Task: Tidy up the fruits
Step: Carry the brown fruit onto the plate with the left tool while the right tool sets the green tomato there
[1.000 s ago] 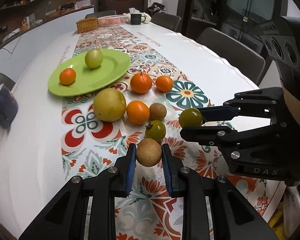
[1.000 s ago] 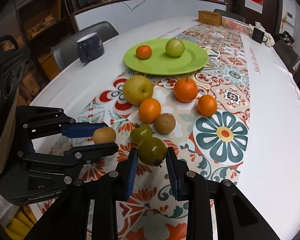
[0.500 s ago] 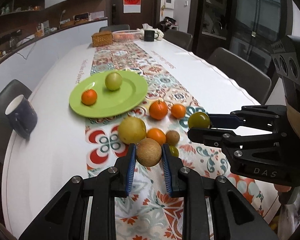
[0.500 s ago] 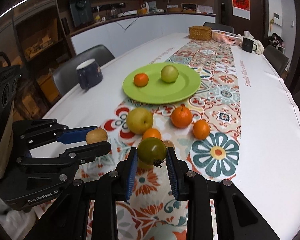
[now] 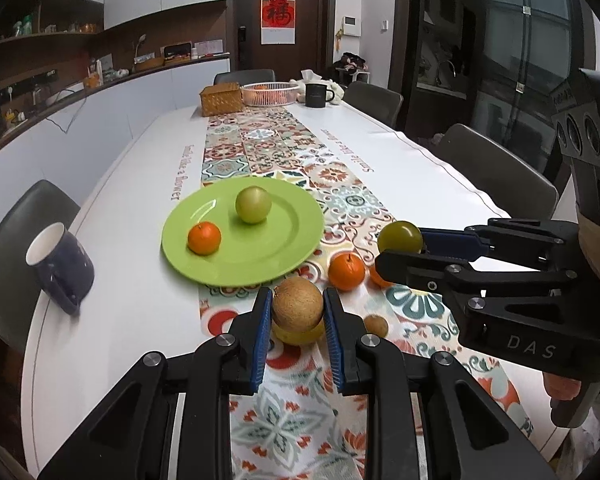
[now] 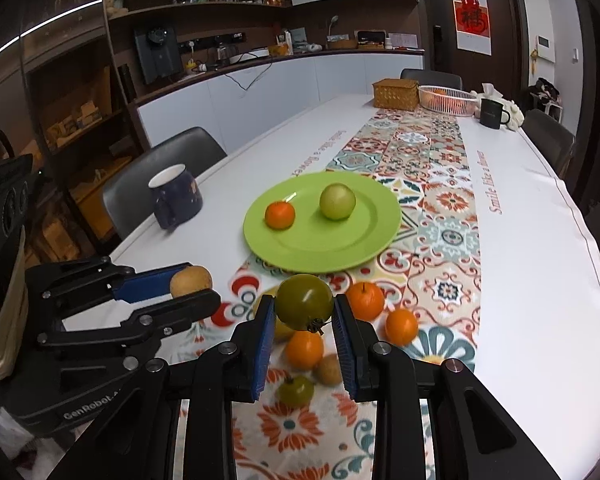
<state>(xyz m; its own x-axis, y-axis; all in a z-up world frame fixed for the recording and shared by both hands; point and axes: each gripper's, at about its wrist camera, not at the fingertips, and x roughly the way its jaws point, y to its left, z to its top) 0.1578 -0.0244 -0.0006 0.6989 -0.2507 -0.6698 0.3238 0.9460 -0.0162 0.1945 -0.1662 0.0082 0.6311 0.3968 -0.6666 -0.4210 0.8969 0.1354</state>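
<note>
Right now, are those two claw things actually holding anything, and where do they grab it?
Yes. Left gripper pinches a round brown fruit by its sides; right gripper pinches a green tomato likewise.

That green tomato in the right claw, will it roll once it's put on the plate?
Probably: the green tomato looks round and glossy, so it may roll. The green plate seems shallow, though its raised rim should likely stop it.

A glossy green plate point(image 5: 292, 248) rests on a matt patterned cloth runner point(image 5: 276, 148) beside a woven basket point(image 5: 221, 99).
</note>
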